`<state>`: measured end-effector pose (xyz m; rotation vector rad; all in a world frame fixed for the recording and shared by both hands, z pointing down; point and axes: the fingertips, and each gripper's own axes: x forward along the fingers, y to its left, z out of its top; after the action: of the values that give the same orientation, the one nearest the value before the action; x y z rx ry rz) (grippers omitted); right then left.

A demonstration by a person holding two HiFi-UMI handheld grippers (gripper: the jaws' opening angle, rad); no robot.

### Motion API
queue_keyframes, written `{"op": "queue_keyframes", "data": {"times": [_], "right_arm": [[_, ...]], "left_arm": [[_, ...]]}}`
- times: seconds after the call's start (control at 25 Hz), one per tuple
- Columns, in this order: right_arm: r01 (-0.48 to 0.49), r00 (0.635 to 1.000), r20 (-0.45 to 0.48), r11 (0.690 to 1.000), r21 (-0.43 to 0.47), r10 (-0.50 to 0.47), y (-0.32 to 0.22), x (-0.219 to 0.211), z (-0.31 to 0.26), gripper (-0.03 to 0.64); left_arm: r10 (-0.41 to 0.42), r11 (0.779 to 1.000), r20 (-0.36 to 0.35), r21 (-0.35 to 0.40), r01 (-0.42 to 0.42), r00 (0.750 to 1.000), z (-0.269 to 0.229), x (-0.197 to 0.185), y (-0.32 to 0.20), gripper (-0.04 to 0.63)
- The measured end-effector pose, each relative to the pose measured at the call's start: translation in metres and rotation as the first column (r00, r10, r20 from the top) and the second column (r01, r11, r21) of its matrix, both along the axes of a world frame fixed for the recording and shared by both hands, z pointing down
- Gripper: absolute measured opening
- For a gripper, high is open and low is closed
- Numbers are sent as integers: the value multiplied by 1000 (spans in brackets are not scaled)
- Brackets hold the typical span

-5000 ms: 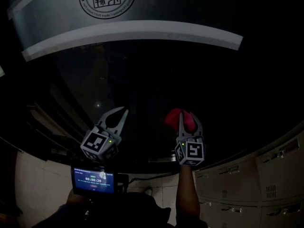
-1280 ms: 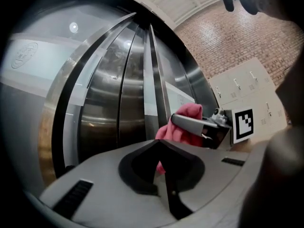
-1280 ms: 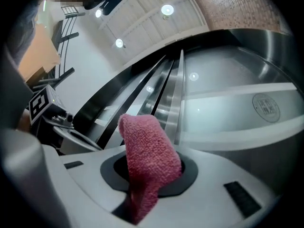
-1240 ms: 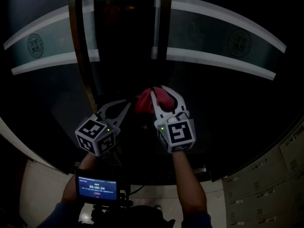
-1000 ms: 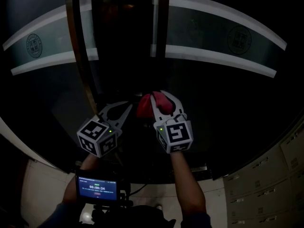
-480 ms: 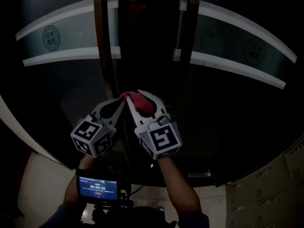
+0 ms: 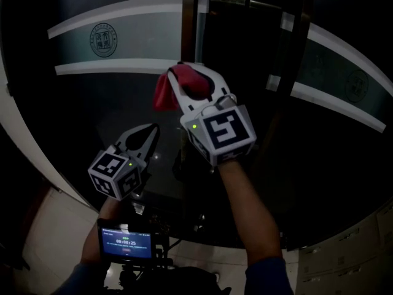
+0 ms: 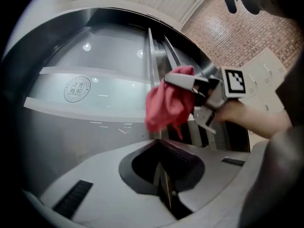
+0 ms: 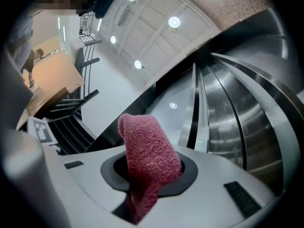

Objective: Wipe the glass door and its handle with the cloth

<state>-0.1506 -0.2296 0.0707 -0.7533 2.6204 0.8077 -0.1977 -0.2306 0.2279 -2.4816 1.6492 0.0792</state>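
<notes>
- My right hand-held gripper (image 7: 189, 74) is raised at 12 o'clock of the head view's centre. Its jaws pinch a red cloth (image 7: 163, 94).
- The cloth bulges out past the jaw tips, and a loose fold hangs from them toward 8 o'clock.
- The cloth sits at the vertical metal handle (image 7: 188, 23) of the glass door (image 7: 73, 109), overlapping the bar's left edge. I cannot tell whether it touches the bar.
- My left hand-held gripper (image 7: 153, 129) is lower, at 8 o'clock of the right one and well apart from the cloth. Its jaws are pressed together with nothing between them, and its tips point up at the glass.
- The door carries a pale frosted band (image 7: 123, 66) with a round emblem (image 7: 103, 39), at 10 o'clock of the cloth.
- A small lit screen (image 7: 126, 241) sits below the left hand-held gripper, at 6 o'clock.
</notes>
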Motion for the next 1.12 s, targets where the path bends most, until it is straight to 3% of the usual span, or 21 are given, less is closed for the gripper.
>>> {"op": "queue_keyframes", "data": {"times": [0.2,0.36,0.48,0.68,0.92,1.12], "right_arm": [[-101,995,20,976,195,99,-1,-6,-115,81],[-161,987,15,967,198,162,-6,-5,-138,81],[-180,983,5,973,142,181,-17,-4,-97,81],[-158,987,25,986,-58,159,-32,3,11,81],[-181,982,3,956,-231,187,-45,10,127,81],[-182,982,4,942,-281,191,-50,10,153,81]], "left_arm": [[15,1000,9,-14,-15,1000,3,-17,2,11],[38,999,7,-11,-38,999,4,-19,2,11],[53,999,6,-5,-53,999,2,-17,2,11],[87,996,12,-15,-87,996,7,-5,-1,11],[117,992,14,-56,-116,993,26,8,-7,11],[129,989,14,-73,-127,992,36,16,-12,11]]}}
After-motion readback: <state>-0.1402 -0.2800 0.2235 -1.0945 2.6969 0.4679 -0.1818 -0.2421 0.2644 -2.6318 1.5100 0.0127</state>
